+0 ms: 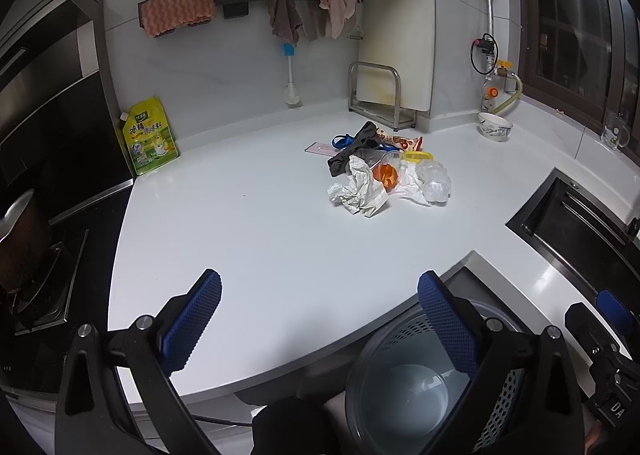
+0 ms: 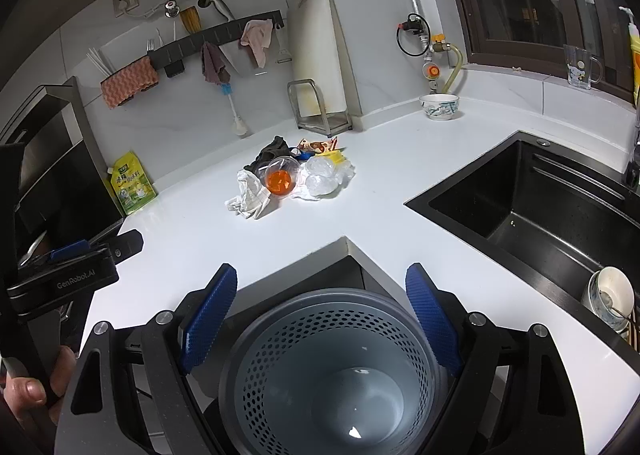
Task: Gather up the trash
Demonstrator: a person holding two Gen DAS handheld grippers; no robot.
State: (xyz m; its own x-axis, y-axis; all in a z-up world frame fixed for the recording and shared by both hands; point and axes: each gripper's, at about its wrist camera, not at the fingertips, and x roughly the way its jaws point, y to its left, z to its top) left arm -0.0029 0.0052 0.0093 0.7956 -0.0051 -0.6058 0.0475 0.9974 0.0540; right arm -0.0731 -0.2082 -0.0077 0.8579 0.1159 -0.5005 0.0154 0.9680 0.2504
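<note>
From the left wrist view, the left tongs [image 1: 320,319] hang wide open and hold nothing, above the near edge of the white bench [image 1: 248,223]. The trash pile [image 1: 384,171] lies far and right of centre on the bench: crumpled checked paper [image 1: 358,191], a clear cup with something orange inside [image 1: 386,171], clear crinkled plastic [image 1: 434,181], a dark rag, and a red snack wrapper [image 1: 402,141].

From the right wrist view, the right tongs [image 2: 322,315] are also spread wide and empty, over a grey perforated bin [image 2: 336,371] below the bench's near corner. The pile [image 2: 292,177] sits mid-bench, left of the black sink [image 2: 532,207].
</note>
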